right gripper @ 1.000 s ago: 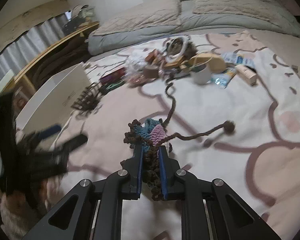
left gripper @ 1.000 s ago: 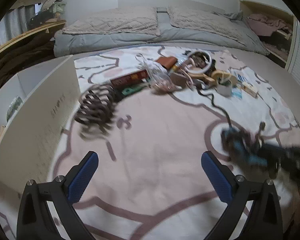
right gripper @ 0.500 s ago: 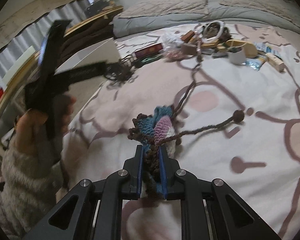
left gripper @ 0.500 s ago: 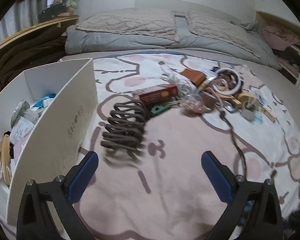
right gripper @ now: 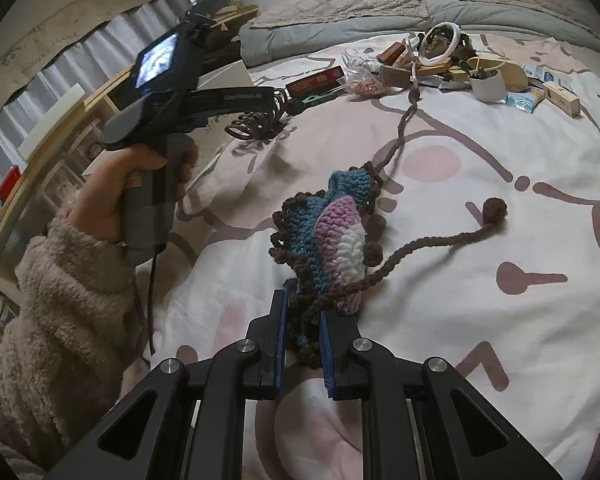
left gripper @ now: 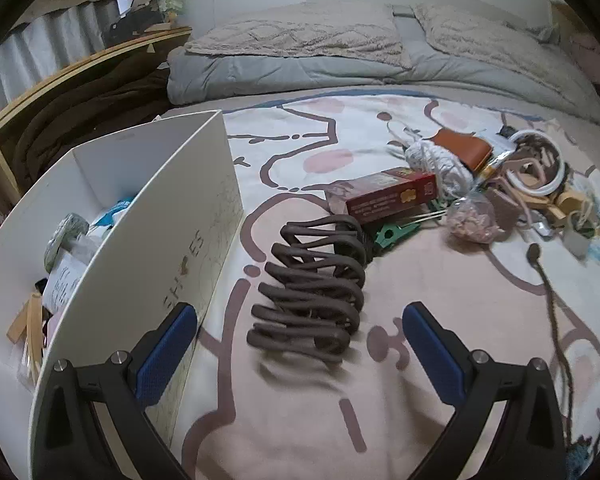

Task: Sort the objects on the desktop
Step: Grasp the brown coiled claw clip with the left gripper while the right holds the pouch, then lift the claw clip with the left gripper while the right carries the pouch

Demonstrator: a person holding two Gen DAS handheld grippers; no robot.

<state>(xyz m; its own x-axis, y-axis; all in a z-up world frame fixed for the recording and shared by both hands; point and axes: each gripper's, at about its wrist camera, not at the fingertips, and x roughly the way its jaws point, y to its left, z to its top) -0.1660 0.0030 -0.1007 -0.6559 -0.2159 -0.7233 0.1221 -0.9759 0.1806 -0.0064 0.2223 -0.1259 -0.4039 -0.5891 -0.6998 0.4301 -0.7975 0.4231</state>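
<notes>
The left gripper (left gripper: 300, 352) is spread wide and holds nothing. Its blue pads (left gripper: 166, 348) sit low on each side. Right in front of it, between the two fingers, lies a dark brown coil (left gripper: 314, 286) on the pink and white blanket (left gripper: 440, 288). The coil does not touch the fingers. Just to the left of the gripper stands a white box (left gripper: 140, 240). The left finger is right beside its wall. Small things lie inside the box, too jumbled to name.

Past the coil is a red carton (left gripper: 388, 196), and farther off to the right is a pile of stuff, with a white ring (left gripper: 540, 164) and a clear bag (left gripper: 474, 220) of pink bits.

The right gripper (right gripper: 303, 344) is pressed together on a knit pouch (right gripper: 332, 232). The pouch is blue, purple and white with a brown edge. Its near end is pinched between the pads, and the rest lies on the blanket just ahead. A brown cord (right gripper: 416, 248) runs from it to the right and ends in a little ball (right gripper: 494, 210). To the left of this gripper, a hand (right gripper: 128, 196) in a fuzzy sleeve holds the other gripper's handle. Far ahead is a white cup (right gripper: 488, 84).
</notes>
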